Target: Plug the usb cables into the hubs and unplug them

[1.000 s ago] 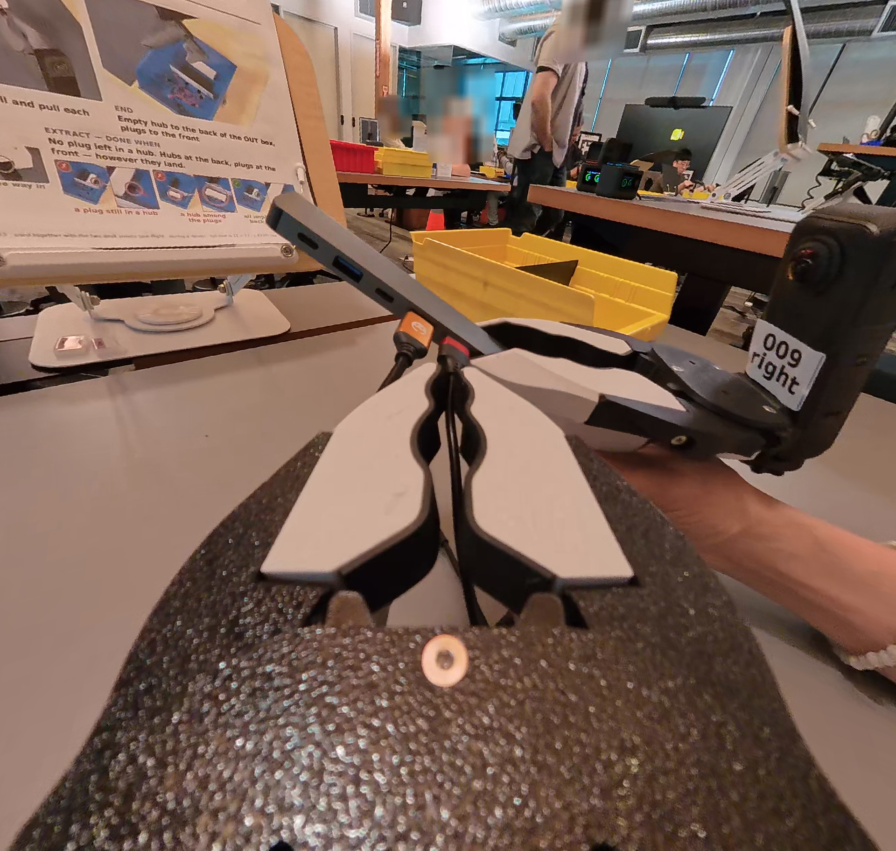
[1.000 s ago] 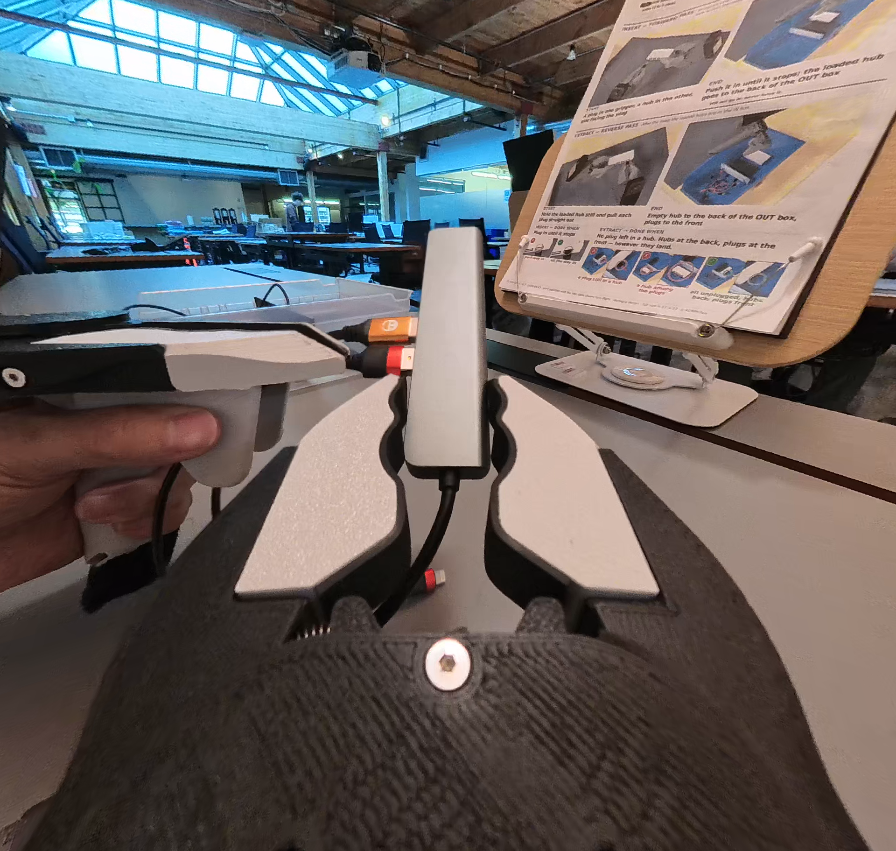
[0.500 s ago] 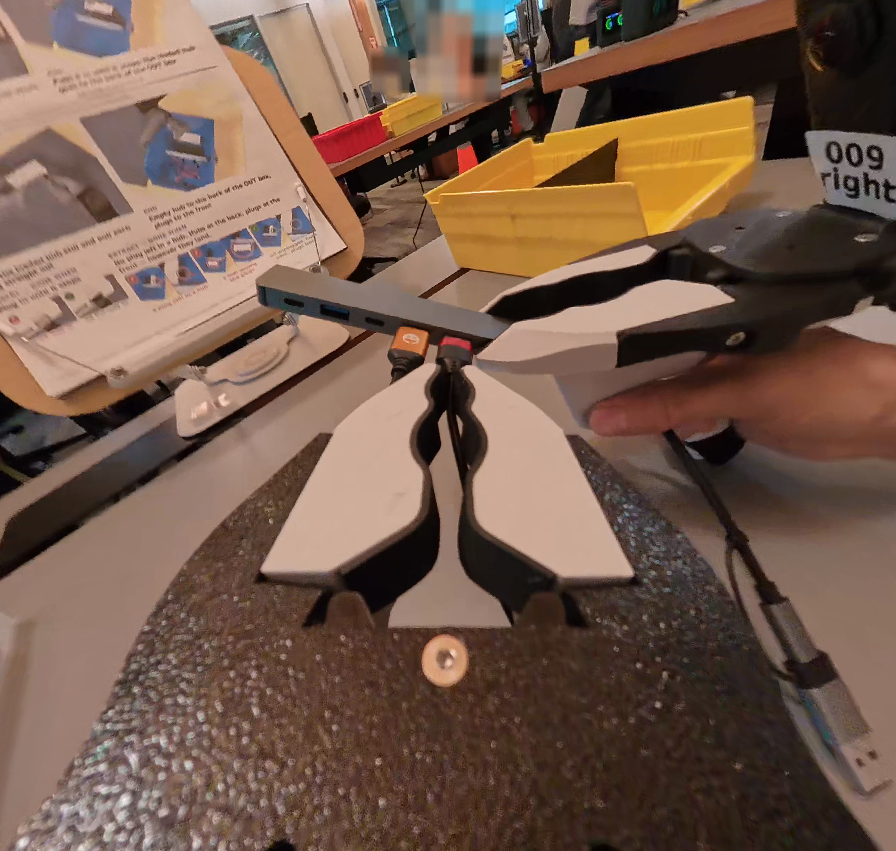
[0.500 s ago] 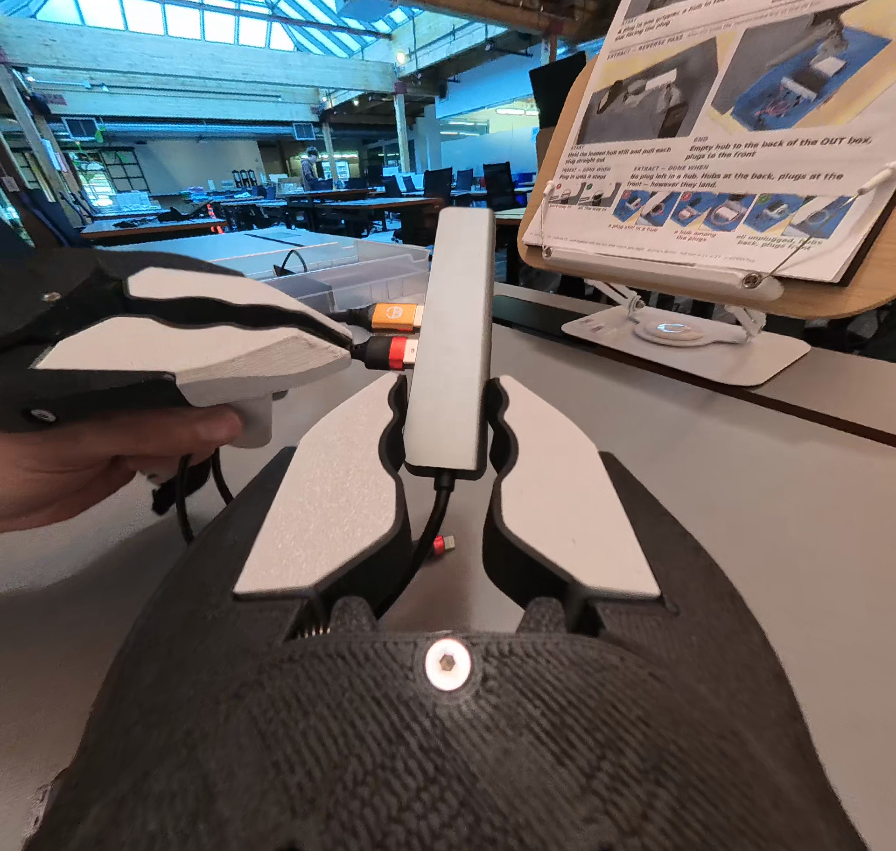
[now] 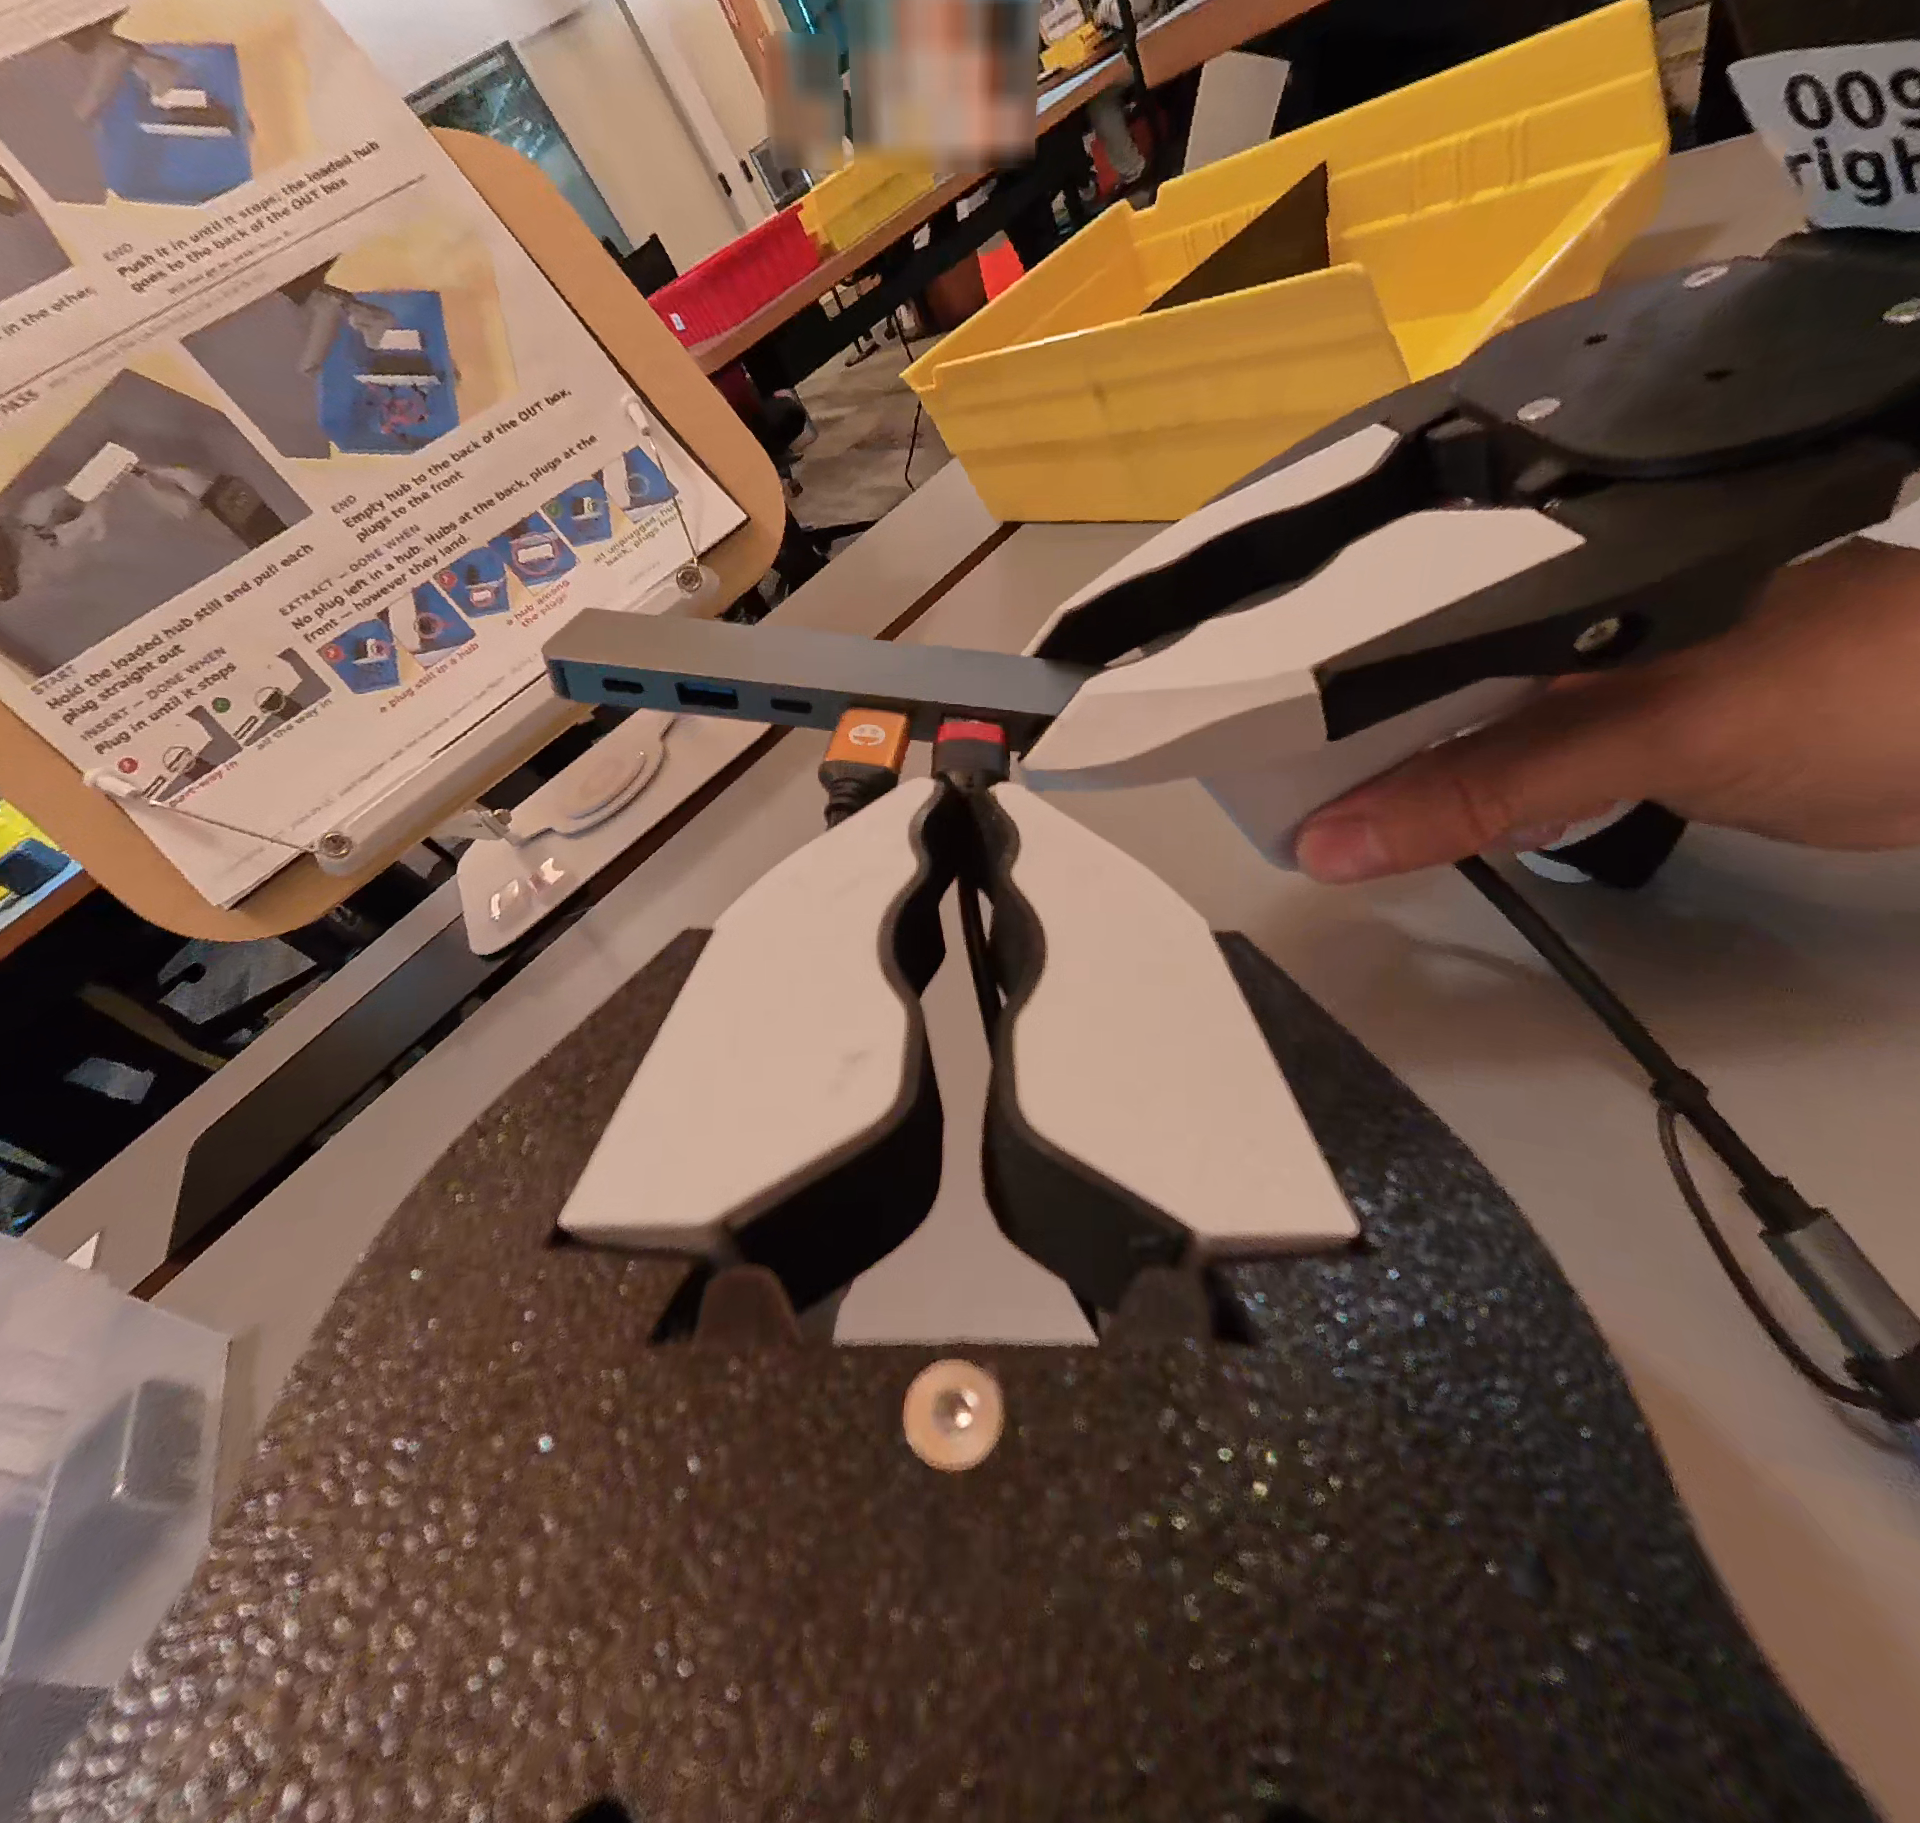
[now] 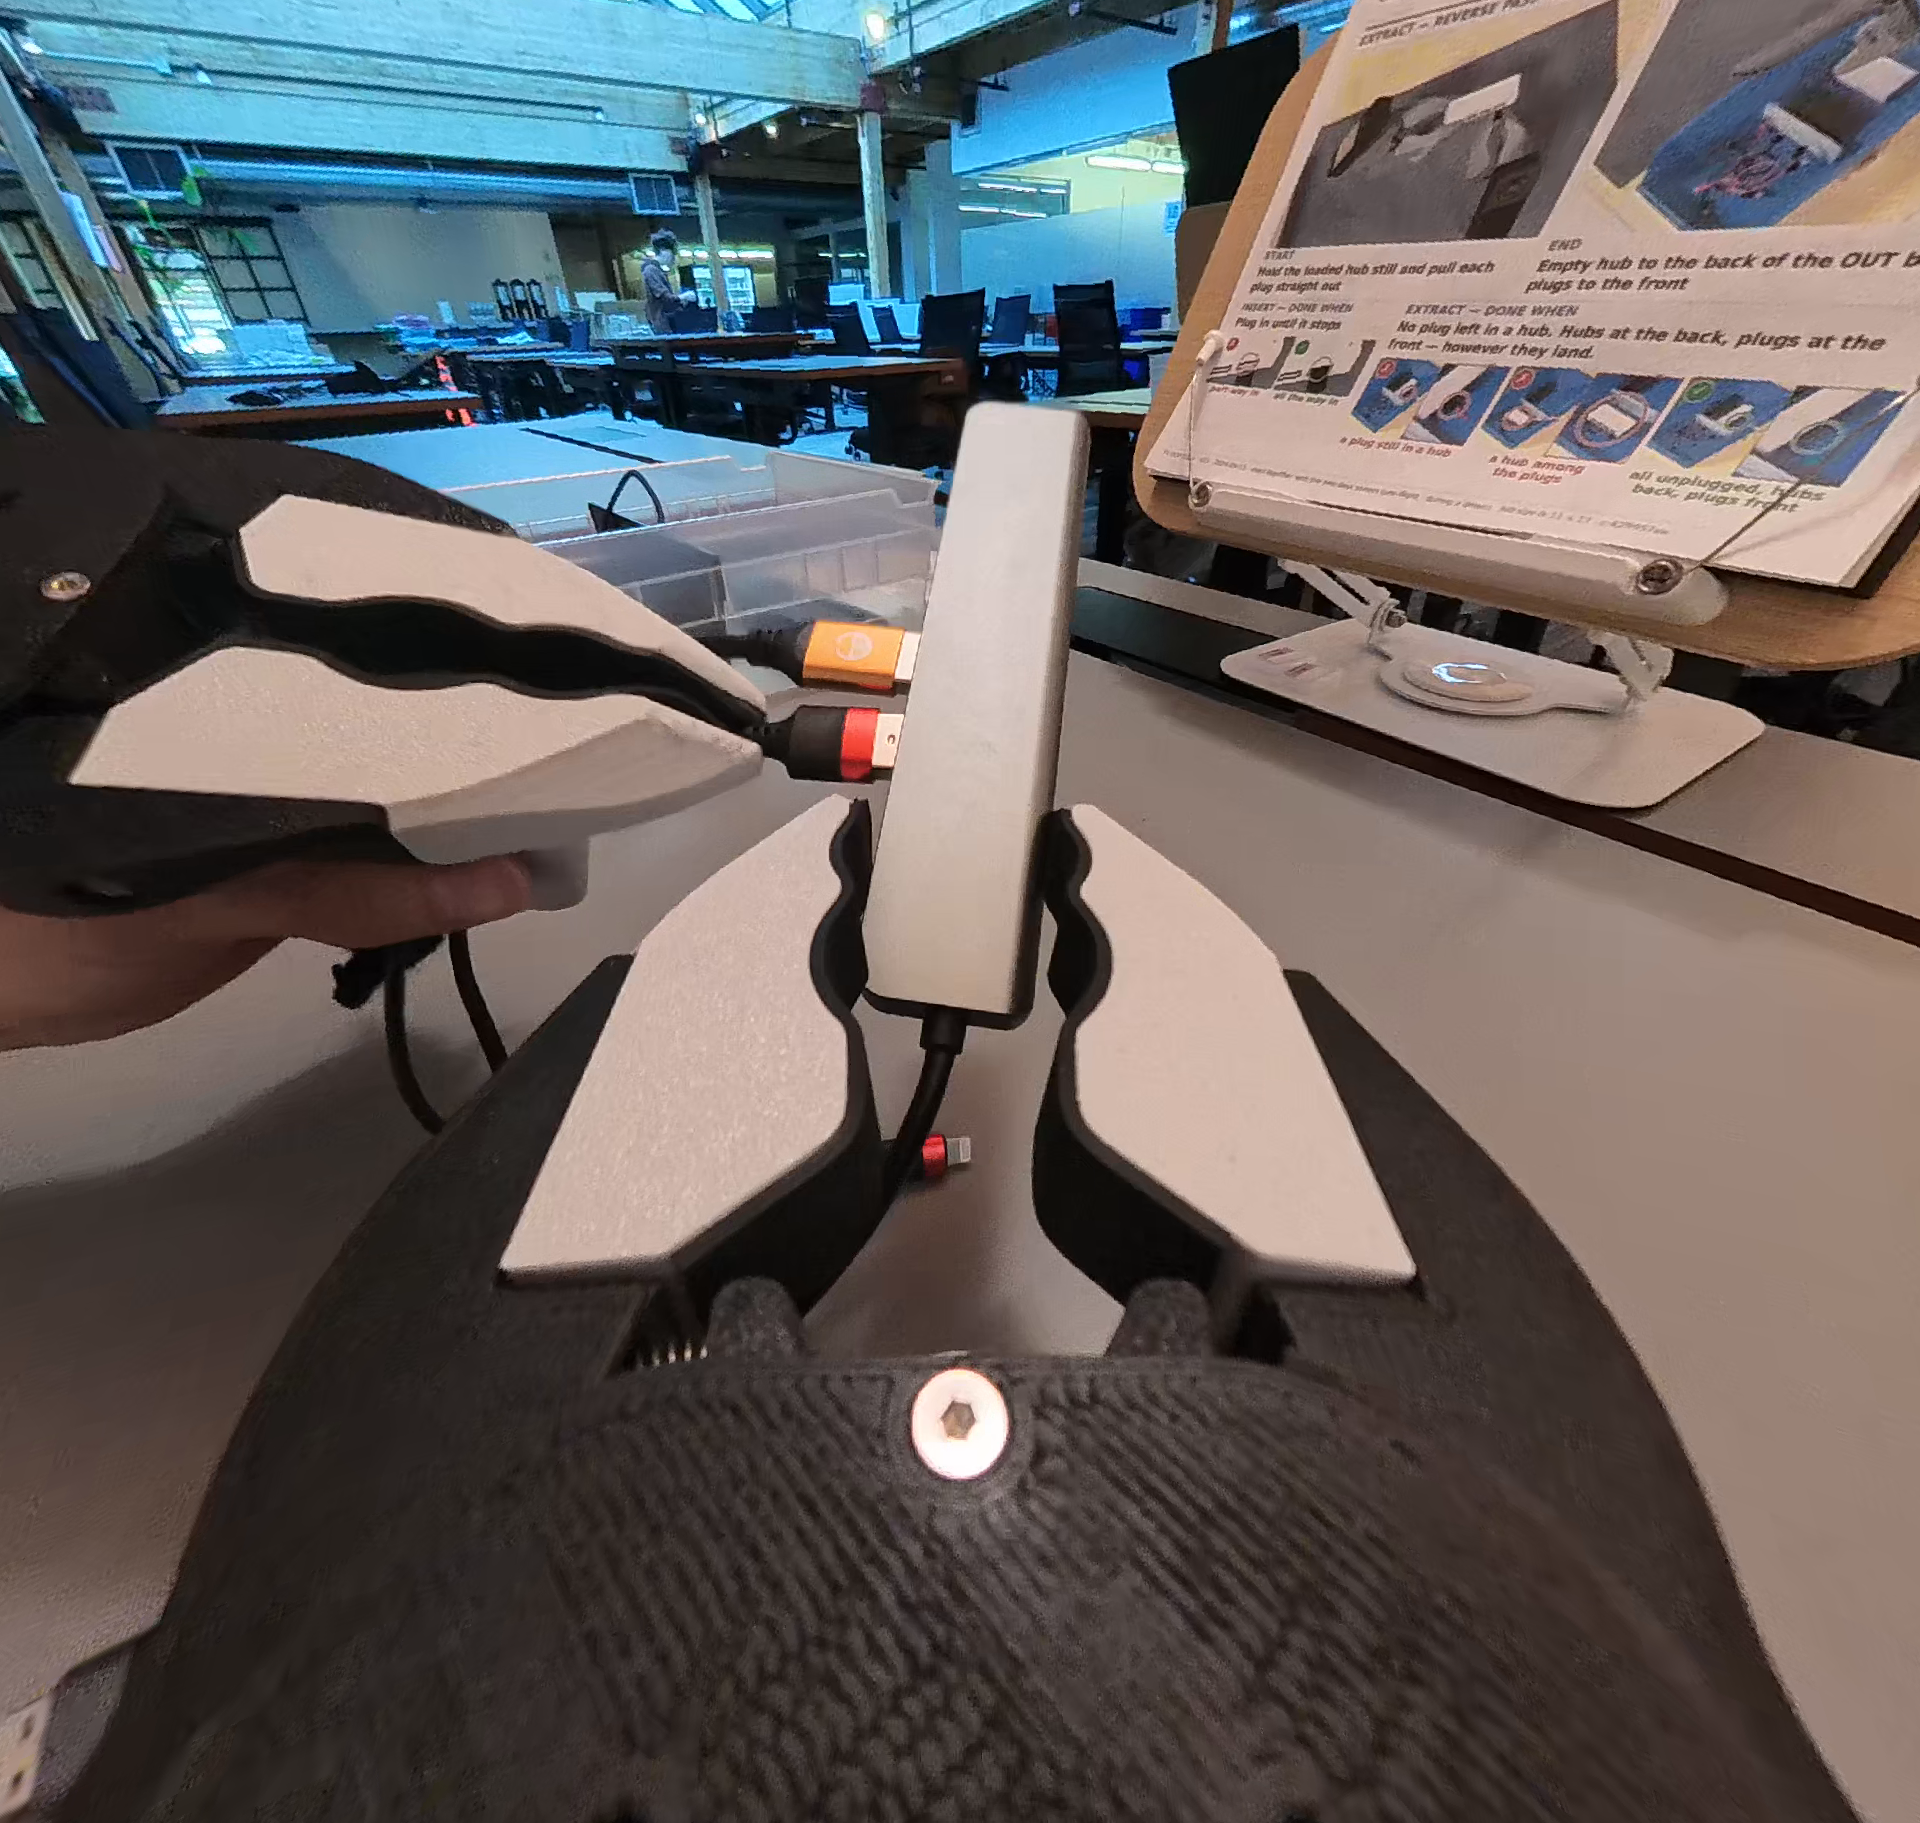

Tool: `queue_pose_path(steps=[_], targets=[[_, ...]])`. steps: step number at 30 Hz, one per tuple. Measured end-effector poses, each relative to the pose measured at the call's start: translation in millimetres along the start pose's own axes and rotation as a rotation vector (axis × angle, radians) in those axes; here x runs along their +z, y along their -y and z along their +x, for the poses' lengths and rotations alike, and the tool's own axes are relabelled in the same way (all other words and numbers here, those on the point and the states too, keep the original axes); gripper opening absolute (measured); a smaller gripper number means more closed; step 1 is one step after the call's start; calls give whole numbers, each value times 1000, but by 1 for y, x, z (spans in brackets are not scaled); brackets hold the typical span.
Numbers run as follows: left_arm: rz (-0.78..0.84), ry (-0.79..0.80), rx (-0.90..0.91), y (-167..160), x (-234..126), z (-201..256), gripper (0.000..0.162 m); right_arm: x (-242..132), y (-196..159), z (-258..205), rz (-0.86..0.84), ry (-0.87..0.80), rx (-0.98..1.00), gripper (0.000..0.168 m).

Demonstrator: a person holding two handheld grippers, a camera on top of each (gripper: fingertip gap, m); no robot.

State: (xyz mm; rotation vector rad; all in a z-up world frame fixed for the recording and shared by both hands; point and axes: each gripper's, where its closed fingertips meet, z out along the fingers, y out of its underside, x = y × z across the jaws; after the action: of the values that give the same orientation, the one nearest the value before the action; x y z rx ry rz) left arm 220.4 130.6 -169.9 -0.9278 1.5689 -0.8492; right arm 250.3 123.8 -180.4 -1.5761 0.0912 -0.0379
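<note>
My right gripper (image 6: 951,817) is shut on the near end of a grey USB hub (image 6: 977,693) and holds it above the table. The hub's own black cable hangs down between my fingers. An orange plug (image 6: 857,653) and a red plug (image 6: 842,743) sit in the hub's side ports. A sliver of metal shows at each. My left gripper (image 5: 961,802) is shut on the black cable just behind the red plug (image 5: 969,745), beside the orange plug (image 5: 864,739). In the left wrist view the hub (image 5: 810,677) lies level, with the right gripper (image 5: 1049,724) on its right end.
A yellow bin (image 5: 1299,339) stands behind the right gripper. An instruction sheet on a stand (image 5: 260,443) is at the back, and a clear plastic bin (image 6: 727,526) is on the left. The hub's cable end (image 5: 1818,1264) and a small red-tipped plug (image 6: 943,1153) lie on the grey table. Both grippers' tips are close together, under 4 cm apart.
Both grippers have swung together and dropped closer to the table. The hub now looks level in the left wrist view. Both grips are unchanged and both plugs are still in the hub.
</note>
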Motion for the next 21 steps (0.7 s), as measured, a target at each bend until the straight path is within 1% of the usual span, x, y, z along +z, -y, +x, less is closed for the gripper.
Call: queue_pose_path(steps=[5, 7, 9, 12, 14, 16, 18, 19, 21], targets=[[-49, -16, 20, -7, 4, -1, 3, -1, -1, 3, -7, -14, 0, 34], [-29, -23, -10, -8, 5, -1, 2, -2, 2, 2, 14, -4, -4, 34], [8, -19, -9, -5, 3, -1, 2, -1, 1, 2, 8, 38, 37, 33], [76, -55, -14, 7, 0, 0, 2, -5, 12, 1, 103, 113, 113, 33], [108, -94, -28, 11, -2, -3, 2, -11, 20, 2, 187, 166, 224, 31], [132, -126, -7, 14, -5, -7, 2, -13, 22, 9, 219, 195, 353, 41], [145, -190, 33, 13, -10, -8, 2, -15, 21, 14, 217, 226, 456, 49], [148, -236, 41, 13, -13, -8, 2, -15, 18, 13, 193, 256, 492, 49], [138, -307, 61, 9, -17, -7, 2, -13, 8, -3, 90, 378, 558, 58]])
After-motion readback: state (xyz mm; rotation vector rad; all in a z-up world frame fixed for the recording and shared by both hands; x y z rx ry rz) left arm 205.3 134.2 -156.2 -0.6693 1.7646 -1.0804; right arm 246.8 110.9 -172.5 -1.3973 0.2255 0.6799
